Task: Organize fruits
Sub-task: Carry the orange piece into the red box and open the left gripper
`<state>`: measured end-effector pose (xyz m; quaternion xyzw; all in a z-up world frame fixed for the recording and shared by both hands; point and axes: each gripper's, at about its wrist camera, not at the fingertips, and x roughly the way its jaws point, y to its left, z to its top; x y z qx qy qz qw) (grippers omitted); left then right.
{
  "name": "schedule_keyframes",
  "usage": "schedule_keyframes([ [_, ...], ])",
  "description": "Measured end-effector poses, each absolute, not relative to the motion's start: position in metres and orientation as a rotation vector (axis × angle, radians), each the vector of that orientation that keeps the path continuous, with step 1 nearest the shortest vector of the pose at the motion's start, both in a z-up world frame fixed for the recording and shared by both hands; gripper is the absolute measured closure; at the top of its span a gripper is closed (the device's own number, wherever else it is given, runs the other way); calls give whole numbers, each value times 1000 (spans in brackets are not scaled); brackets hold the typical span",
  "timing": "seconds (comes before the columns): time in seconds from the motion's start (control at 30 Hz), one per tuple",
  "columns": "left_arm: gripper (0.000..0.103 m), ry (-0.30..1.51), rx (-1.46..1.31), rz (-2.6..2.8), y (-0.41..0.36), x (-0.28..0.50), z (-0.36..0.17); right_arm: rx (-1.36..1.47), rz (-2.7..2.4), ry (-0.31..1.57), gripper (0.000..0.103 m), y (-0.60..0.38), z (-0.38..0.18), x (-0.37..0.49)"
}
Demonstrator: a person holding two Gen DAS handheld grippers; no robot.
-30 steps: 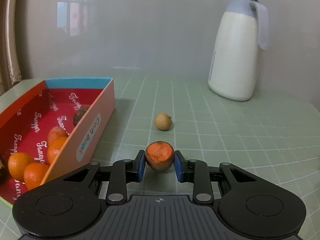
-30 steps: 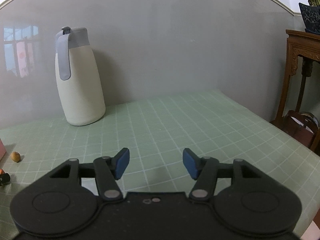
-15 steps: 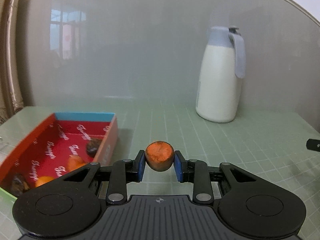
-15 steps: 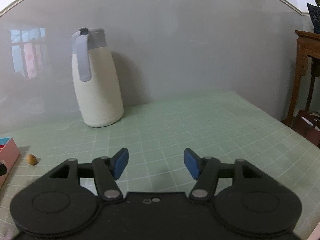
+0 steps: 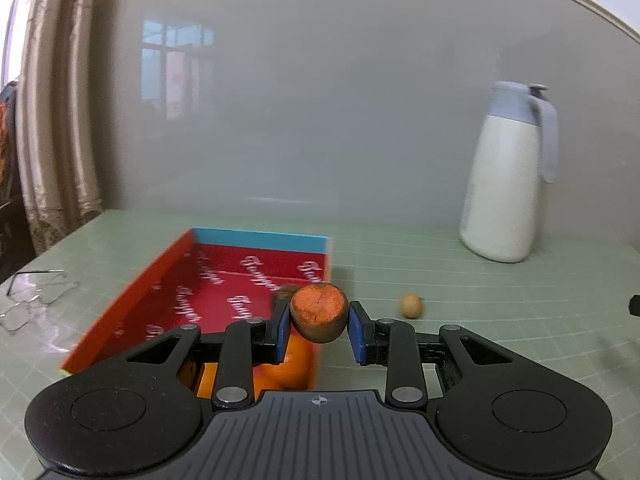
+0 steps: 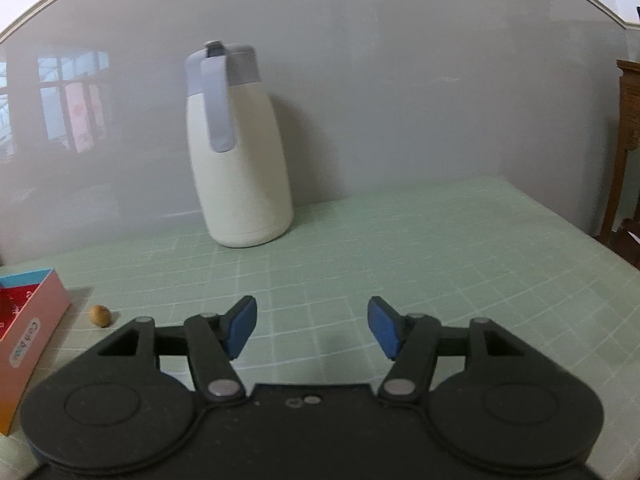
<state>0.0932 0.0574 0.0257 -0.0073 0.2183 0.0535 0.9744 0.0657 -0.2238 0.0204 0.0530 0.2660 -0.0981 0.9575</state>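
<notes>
My left gripper is shut on a small orange fruit with a flat rough top, held above the near right corner of a red box with a blue far wall. Orange fruits lie in the box under the fingers, mostly hidden. A small tan round fruit rests on the green mat right of the box; the right wrist view shows the same tan fruit beside the box. My right gripper hovers open over bare mat with nothing between its blue pads.
A tall white jug with a grey lid and handle stands at the back against the grey wall. Wire-framed glasses lie at the table's left edge. Curtains hang at the far left. A wooden cabinet stands beyond the table's right edge.
My left gripper rose and swung left with the orange fruit, from beside the box to over its corner. The right wrist view swung left, bringing the jug towards the centre and the box into view.
</notes>
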Motion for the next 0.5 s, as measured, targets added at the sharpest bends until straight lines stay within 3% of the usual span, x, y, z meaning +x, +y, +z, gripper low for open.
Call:
schedule_keyframes([
  [0.43, 72, 513, -89, 209, 109, 106, 12, 102, -195, 546, 42, -219, 21, 66],
  [0.47, 71, 524, -94, 211, 109, 107, 10, 100, -194, 545, 42, -219, 21, 66],
  [0.5, 58, 525, -108, 209, 110, 107, 9, 97, -196, 546, 41, -219, 21, 66],
])
